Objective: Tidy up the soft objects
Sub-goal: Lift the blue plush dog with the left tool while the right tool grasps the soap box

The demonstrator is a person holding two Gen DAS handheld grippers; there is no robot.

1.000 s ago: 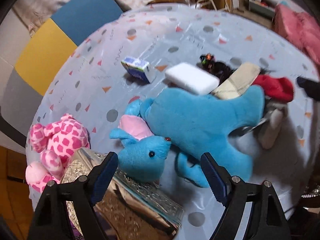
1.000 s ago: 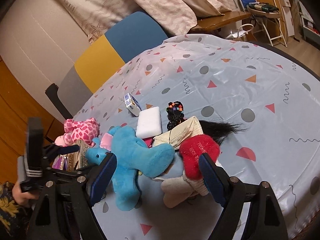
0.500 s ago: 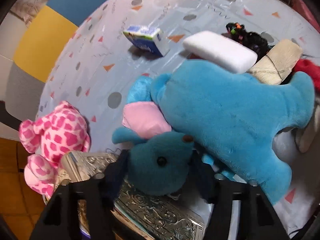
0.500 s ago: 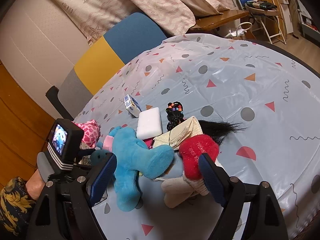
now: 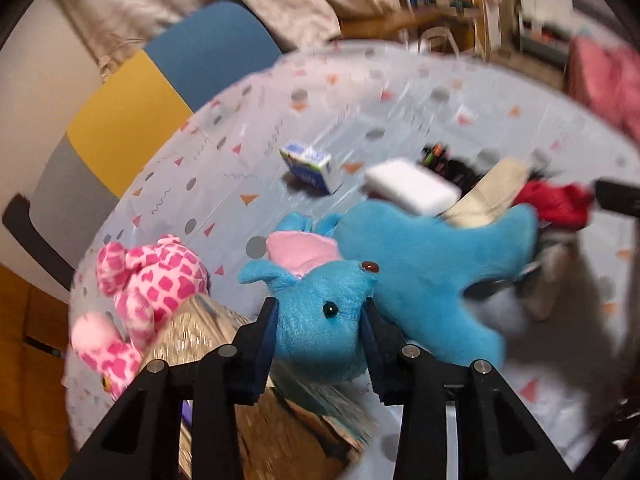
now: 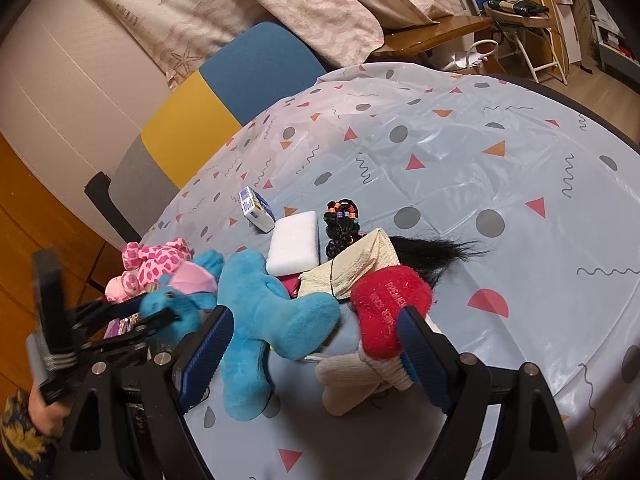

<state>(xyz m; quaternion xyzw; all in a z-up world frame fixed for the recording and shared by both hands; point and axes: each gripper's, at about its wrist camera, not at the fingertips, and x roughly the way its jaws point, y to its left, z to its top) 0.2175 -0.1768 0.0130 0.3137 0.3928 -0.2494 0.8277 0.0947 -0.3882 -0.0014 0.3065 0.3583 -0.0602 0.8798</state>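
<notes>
We have the left gripper (image 5: 318, 330), fingers just closed, clamped on the blue plush elephant (image 5: 400, 276) head, body trailing to 2 o'clock across the desk (image 5: 260, 128); right gripper (image 6: 314, 350) fingers apart, empty.

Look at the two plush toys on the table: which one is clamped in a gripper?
The blue plush toy: the left gripper pinches its head. The pink spotted plush lies untouched beside it.
</notes>
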